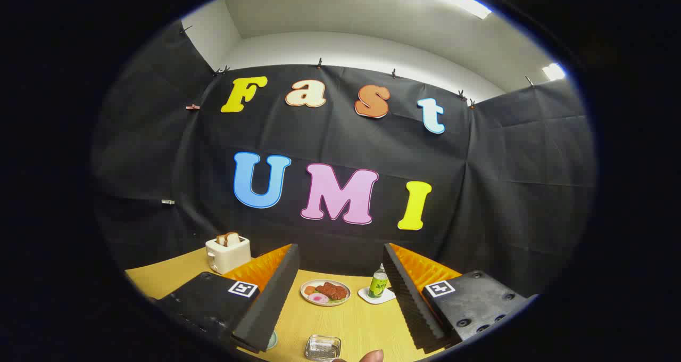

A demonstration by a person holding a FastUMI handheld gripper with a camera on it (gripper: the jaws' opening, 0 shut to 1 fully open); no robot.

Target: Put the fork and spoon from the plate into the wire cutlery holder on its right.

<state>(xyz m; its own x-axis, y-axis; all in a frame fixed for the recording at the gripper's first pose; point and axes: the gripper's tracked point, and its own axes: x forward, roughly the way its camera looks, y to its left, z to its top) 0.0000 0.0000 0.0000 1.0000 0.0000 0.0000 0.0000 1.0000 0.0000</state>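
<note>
Overhead, the tool (340, 277) hangs wide open, gripping nothing; plate (325, 292) lies beyond its fingers.

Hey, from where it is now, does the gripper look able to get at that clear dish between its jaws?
Probably yes. The gripper has its jaws wide open and holds nothing, and the clear dish lies on the wooden table between them. A fingertip pokes in just beside the dish and might crowd it.
</note>
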